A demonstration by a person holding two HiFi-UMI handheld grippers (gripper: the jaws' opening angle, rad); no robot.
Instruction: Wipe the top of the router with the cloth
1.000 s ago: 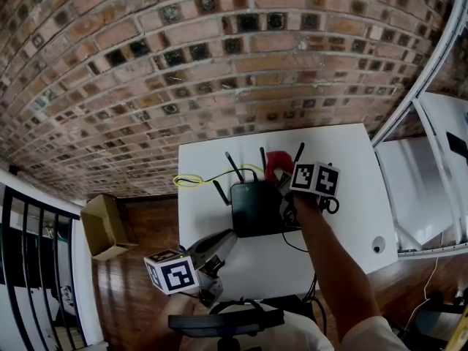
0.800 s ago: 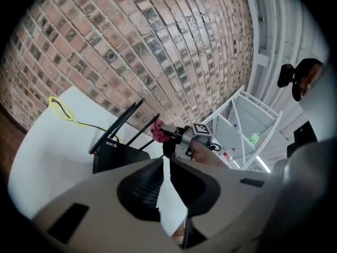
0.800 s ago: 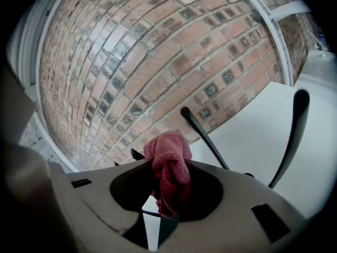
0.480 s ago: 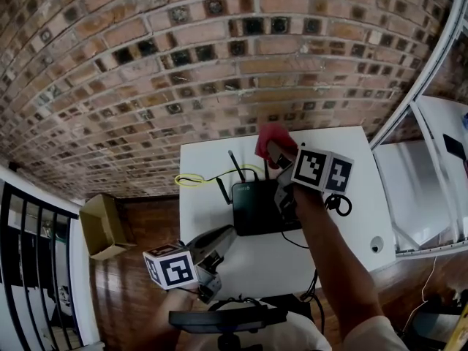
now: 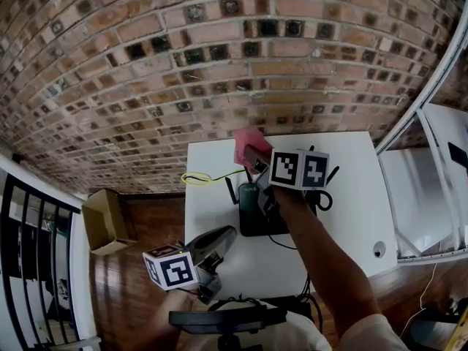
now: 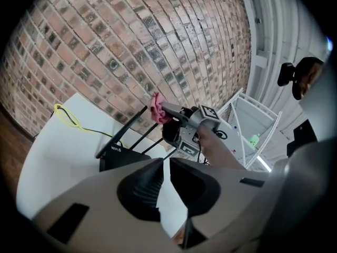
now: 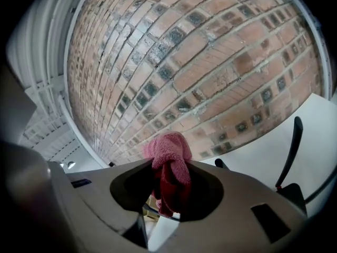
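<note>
The right claw (image 5: 253, 156) is up in the air above the back edge of the white counter (image 5: 212, 232), clenched on a pink terry cloth (image 5: 245, 143). In the right gripper view the fluffy cloth (image 7: 168, 157) is bunched into a soft knot. It bulges above the jaw tips, and a darker fold hangs down between the two smooth grey jaws. The cloth is clear of the router and touches nothing but the claw.

Below it sits the flat black plastic router (image 5: 254, 214), a squarish box with thin stick antennas standing up along its far side. White lettering shows on the router's near edge in the left gripper view (image 6: 124, 154). The person's forearm crosses over its right part in the head view. A thin yellow cable (image 5: 199, 178) lies looped on the counter to the router's left, and a black cable curls just to its right.

The left claw (image 5: 229, 233) is low over the counter's near edge, well apart from the router. Its ribbed grey jaws are drawn almost together, with only a thin slit between them and nothing in it (image 6: 162, 162).

Behind everything is a rough red brick wall (image 5: 183, 64). A brown cardboard box (image 5: 106, 225) sits on the wooden floor to the left.
</note>
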